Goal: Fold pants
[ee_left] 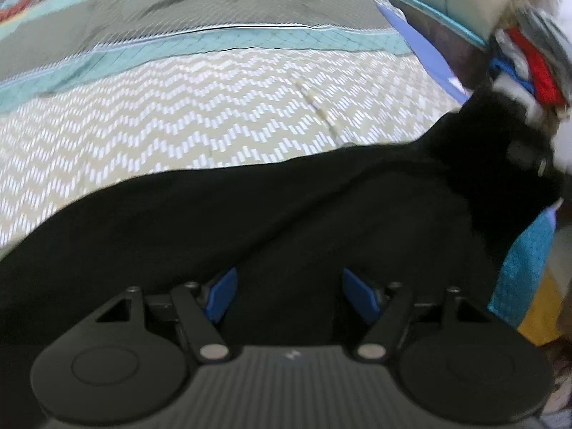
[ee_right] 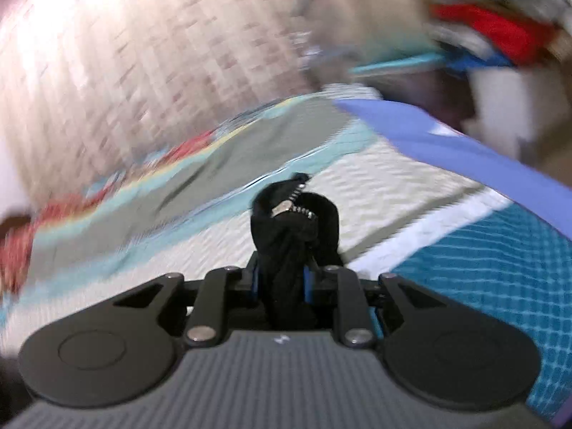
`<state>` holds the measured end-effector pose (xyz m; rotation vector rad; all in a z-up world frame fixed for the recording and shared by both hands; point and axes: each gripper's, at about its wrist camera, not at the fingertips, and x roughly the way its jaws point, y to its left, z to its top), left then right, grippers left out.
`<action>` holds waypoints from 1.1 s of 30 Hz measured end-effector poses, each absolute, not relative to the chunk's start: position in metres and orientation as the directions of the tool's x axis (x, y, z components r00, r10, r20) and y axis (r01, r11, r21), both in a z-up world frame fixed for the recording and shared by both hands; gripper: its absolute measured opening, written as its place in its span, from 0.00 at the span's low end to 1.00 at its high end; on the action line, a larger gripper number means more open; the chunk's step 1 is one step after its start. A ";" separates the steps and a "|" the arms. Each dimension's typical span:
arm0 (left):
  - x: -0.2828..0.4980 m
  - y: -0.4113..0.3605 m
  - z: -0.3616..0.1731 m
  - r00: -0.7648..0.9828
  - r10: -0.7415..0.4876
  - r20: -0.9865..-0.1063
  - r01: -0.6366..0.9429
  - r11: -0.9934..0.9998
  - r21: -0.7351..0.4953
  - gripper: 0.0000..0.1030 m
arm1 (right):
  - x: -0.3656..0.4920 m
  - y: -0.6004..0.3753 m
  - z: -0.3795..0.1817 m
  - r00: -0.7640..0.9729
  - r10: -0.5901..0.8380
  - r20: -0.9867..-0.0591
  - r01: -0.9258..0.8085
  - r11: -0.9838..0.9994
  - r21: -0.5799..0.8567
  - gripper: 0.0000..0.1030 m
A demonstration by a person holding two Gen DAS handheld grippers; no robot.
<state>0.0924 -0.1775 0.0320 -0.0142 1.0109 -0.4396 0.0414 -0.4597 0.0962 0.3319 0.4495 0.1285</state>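
Two grippers are seen: the right gripper (ee_right: 280, 286) is clamped on a bunched fold of the one pair of black pants (ee_left: 250, 221), its zipper (ee_right: 295, 209) shown only there, while the left gripper (ee_left: 289, 295) is held open over pants spread on the patterned bedspread (ee_left: 200, 107), bare beyond.

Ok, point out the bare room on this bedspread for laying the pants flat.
The zigzag-patterned band is bare, bordered by the teal stripe beyond and the black pants in front. It is crowded at the right edge, by the clothes pile.
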 end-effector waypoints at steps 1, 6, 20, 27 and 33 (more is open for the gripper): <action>0.092 -0.171 0.034 0.450 -0.370 -0.813 0.335 0.913 -0.231 0.65 | 0.038 -0.443 0.096 0.885 0.211 -0.415 -0.082 0.948 0.308 0.23; 0.080 -0.128 0.045 0.459 -0.390 -0.798 0.271 0.917 -0.293 0.67 | 0.023 -0.363 0.081 0.812 0.319 -0.489 -0.276 0.948 0.160 0.23; -0.004 0.051 0.089 0.636 -0.264 -0.725 0.031 0.948 -0.317 0.72 | -0.001 -0.330 0.094 0.778 0.408 -0.478 -0.425 0.902 0.078 0.70; -0.037 0.137 0.102 0.702 -0.094 -0.706 -0.171 0.940 -0.295 0.76 | 0.046 -0.355 0.074 0.804 0.192 -0.562 -0.161 0.981 0.105 0.62; -0.060 0.186 0.091 0.697 0.005 -0.717 -0.316 0.900 -0.300 0.79 | 0.062 -0.335 0.041 0.772 0.083 -0.630 -0.121 0.993 -0.017 0.65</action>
